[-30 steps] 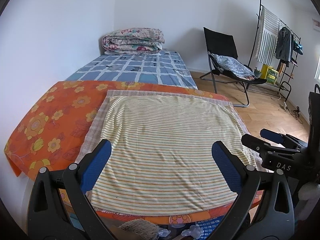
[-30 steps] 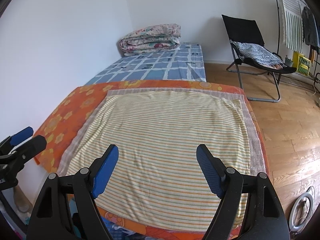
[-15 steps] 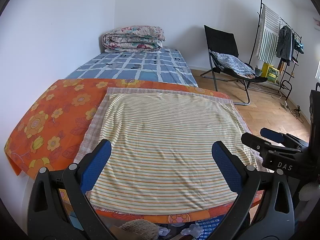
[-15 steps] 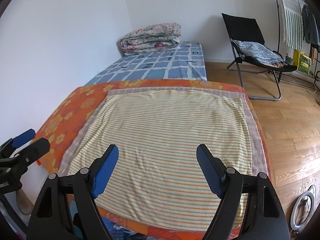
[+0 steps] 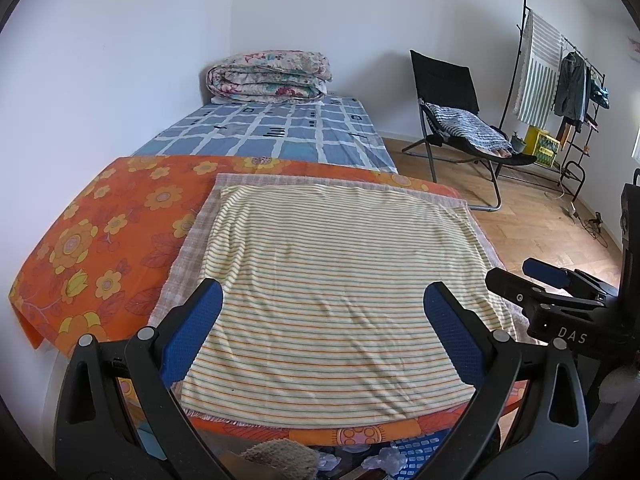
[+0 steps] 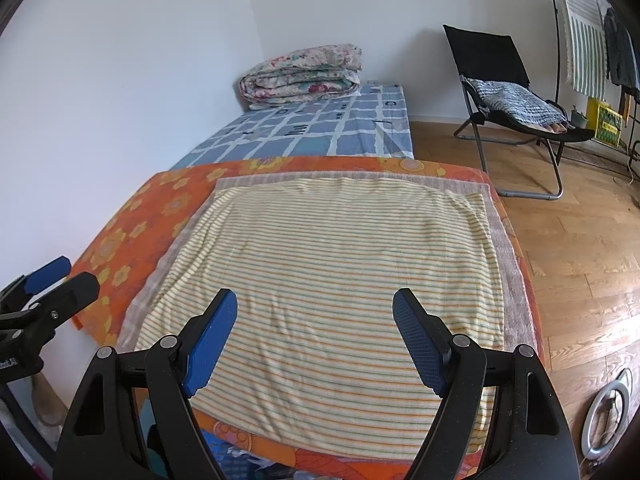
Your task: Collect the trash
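A yellow striped cloth [image 5: 332, 292] [image 6: 332, 280] lies flat on an orange flowered cover [image 5: 100, 232] [image 6: 132, 236] over a raised surface. My left gripper [image 5: 323, 296] hovers over the cloth's near part, open with nothing between its blue pads. My right gripper [image 6: 314, 304] hangs beside it, also open and empty; it shows at the right edge of the left wrist view [image 5: 546, 274]. Below the near edge lie crumpled clear plastic scraps [image 5: 384, 458] and a blue perforated thing [image 5: 420, 450], partly hidden.
Beyond the cover is a low bed with a blue checked sheet [image 5: 276, 132] and a folded flowered quilt [image 5: 268, 78]. A black folding chair [image 5: 460, 120], a clothes rack [image 5: 560, 72] and a white ring [image 6: 604, 420] stand on the wooden floor at right. A white wall runs along the left.
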Tool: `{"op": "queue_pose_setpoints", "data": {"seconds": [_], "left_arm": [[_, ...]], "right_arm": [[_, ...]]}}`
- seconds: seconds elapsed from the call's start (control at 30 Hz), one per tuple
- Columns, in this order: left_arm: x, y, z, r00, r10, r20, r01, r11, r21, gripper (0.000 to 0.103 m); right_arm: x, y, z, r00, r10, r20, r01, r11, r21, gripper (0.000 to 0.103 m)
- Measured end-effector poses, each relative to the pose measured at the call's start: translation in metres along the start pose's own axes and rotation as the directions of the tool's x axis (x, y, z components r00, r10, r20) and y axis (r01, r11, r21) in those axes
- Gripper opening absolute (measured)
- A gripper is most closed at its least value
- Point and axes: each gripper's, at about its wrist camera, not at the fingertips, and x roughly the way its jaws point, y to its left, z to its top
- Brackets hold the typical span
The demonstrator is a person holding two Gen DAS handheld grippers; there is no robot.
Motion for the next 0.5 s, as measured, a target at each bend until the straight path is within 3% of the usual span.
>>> {"op": "queue_pose_setpoints", "data": {"seconds": [0.5], "left_arm": [[0.0024,0.0075,-0.0065,1.0,0.006,-0.012,-0.006,1.0,-0.015,0.102]], "right_arm": [[0.0003,0.0017,-0.0013,1.0,0.0,-0.008,0.0,1.0,-0.006,0.08]]}}
